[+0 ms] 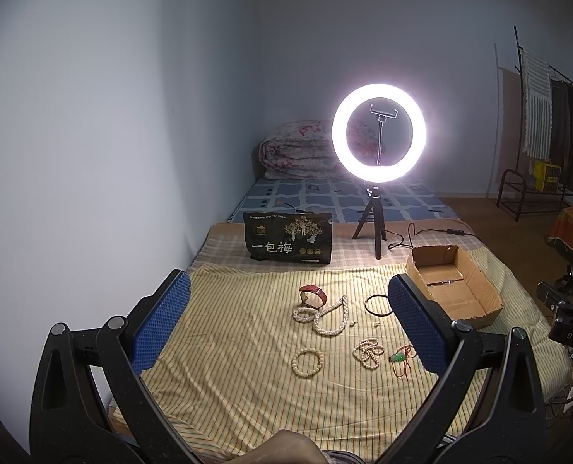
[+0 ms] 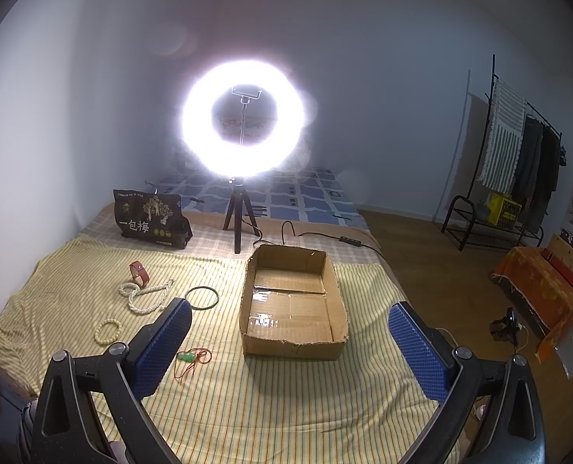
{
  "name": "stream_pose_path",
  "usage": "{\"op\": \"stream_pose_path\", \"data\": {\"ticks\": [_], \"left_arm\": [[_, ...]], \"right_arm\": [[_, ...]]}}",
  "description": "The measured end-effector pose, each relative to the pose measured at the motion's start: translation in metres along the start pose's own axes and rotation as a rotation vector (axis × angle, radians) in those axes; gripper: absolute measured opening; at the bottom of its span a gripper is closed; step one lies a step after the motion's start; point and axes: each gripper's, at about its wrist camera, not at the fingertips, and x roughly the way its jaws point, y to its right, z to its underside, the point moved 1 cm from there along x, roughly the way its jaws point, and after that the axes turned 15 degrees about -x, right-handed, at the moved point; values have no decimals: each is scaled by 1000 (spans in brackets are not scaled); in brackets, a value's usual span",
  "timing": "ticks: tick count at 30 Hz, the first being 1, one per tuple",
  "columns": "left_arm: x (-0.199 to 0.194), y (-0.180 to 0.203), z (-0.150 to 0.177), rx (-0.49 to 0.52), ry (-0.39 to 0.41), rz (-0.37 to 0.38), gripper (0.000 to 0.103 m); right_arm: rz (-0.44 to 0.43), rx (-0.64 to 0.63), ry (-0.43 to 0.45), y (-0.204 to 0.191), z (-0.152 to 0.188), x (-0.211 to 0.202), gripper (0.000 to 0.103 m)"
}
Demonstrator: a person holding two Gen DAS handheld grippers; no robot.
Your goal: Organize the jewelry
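Jewelry lies on a yellow striped cloth (image 1: 228, 348): a red watch (image 1: 314, 295), a long pearl necklace (image 1: 327, 317), a beaded bracelet (image 1: 307, 362), a bundled bead strand (image 1: 368, 352), a green pendant on red cord (image 1: 399, 358), a dark bangle (image 1: 378, 304) and two small earrings (image 1: 365, 323). An empty cardboard box (image 2: 293, 301) stands to the right, and it also shows in the left wrist view (image 1: 452, 282). My left gripper (image 1: 286, 332) is open above the jewelry, empty. My right gripper (image 2: 289, 342) is open above the box's near edge, empty.
A lit ring light on a tripod (image 1: 378, 133) stands behind the cloth, its cable (image 2: 325, 236) running right. A black snack bag (image 1: 288, 243) stands at the back left. A folded quilt (image 1: 298, 149) lies on the bed. A clothes rack (image 2: 518, 162) stands far right.
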Motion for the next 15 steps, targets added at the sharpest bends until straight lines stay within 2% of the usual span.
{"op": "stream_pose_path", "data": {"ticks": [15], "left_arm": [[2,0,2,-4,-7,6,103]], "right_arm": [[-4,4,-9,-2,1,3,103]]}}
